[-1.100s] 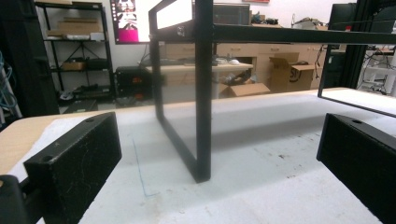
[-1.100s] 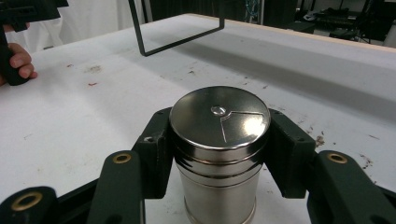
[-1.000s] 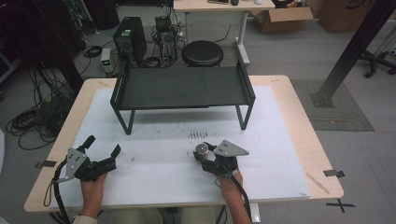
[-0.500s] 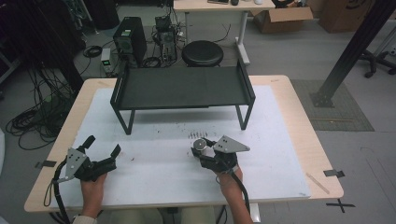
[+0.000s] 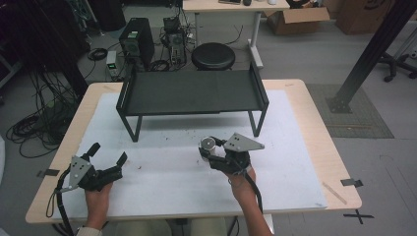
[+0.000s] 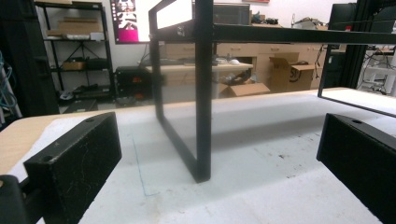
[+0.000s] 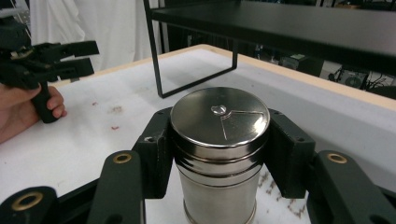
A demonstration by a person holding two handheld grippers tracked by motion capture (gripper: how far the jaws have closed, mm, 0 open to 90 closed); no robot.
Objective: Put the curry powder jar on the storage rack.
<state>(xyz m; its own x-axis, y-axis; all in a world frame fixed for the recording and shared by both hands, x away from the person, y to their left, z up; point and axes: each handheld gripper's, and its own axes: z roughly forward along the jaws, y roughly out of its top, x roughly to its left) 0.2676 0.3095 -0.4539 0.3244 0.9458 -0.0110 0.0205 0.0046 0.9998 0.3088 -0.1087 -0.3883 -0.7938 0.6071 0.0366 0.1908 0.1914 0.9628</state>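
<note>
Right gripper [image 7: 219, 140] is clamping a shiny steel tin [image 7: 218, 154], one black jaw pressing on each side of the tin just below its lid [image 7: 219, 115]. From above, the right gripper [image 5: 212, 153] is sitting low over the white mat [image 5: 295, 162], and the tin [image 5: 207, 144] is standing upright between the jaws, at the gripper's front end. Whether the tin is resting on the mat or hanging just above it is hard to tell.

Ahead of the right gripper, a black shelf [image 5: 192, 92] is standing on thin legs, its deck higher than the tin. Off to the side, well apart from the tin, the left gripper [image 5: 107, 158] is resting near the mat's edge with its jaws spread wide and nothing between them; its own camera is looking between both jaws at a shelf leg [image 6: 203, 93].

Risks, as a judgement: the tin's wall is smooth and round, so it could be slipping or twisting in the flat pads if the squeeze is loosening. If the tin is heading for the shelf, lifting too little could be knocking it against the front rail [image 7: 280, 28], tipping it or popping the lid.
</note>
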